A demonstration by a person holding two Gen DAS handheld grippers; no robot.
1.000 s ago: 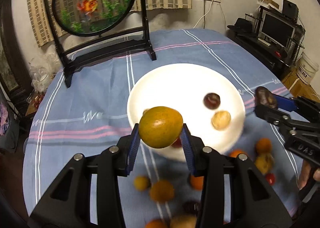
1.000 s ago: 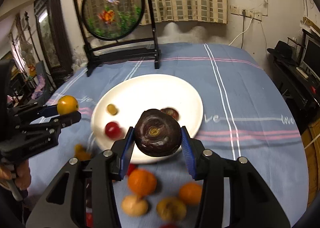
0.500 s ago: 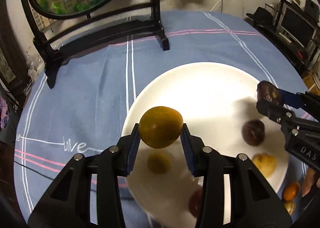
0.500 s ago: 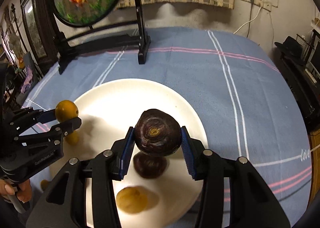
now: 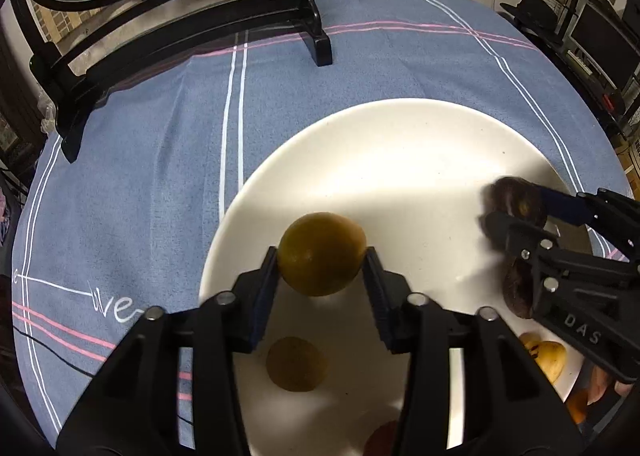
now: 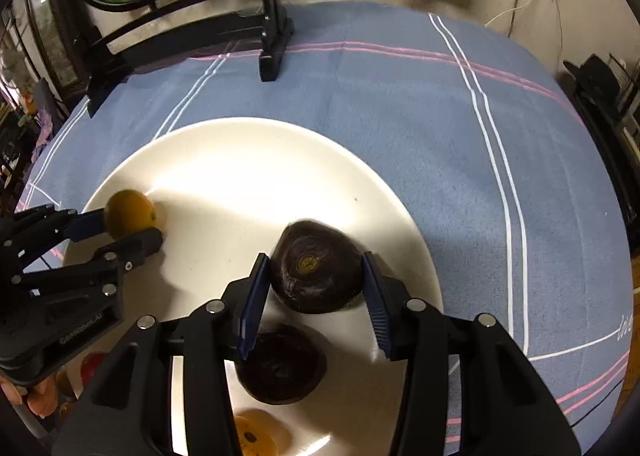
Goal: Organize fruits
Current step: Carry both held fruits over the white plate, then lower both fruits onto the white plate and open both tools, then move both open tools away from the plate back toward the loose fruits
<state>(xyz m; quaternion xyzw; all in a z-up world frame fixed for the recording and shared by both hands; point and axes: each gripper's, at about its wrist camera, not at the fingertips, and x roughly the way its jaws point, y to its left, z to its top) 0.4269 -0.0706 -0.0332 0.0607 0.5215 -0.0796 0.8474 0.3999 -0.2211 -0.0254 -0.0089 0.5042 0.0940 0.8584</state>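
Note:
My left gripper (image 5: 322,280) is shut on a yellow-green citrus fruit (image 5: 322,254) and holds it low over the left part of the white plate (image 5: 400,144). It also shows in the right wrist view (image 6: 130,214). My right gripper (image 6: 316,288) holds a dark purple passion fruit (image 6: 316,270) between its pads over the right part of the plate (image 6: 248,160); the right pad looks slightly off the fruit. A second dark fruit (image 6: 280,364) lies on the plate just below it.
A small brownish fruit (image 5: 296,364) and a yellow fruit (image 5: 546,356) lie on the plate near me. A black framed round screen stand (image 5: 316,44) stands at the back of the blue-clothed table (image 5: 140,176). A few orange fruits (image 5: 578,406) lie off the plate's right edge.
Both grippers have moved forward and down over the plate with their fruits. The plate now fills more of each view, and the loose fruits on the cloth have dropped out of sight.

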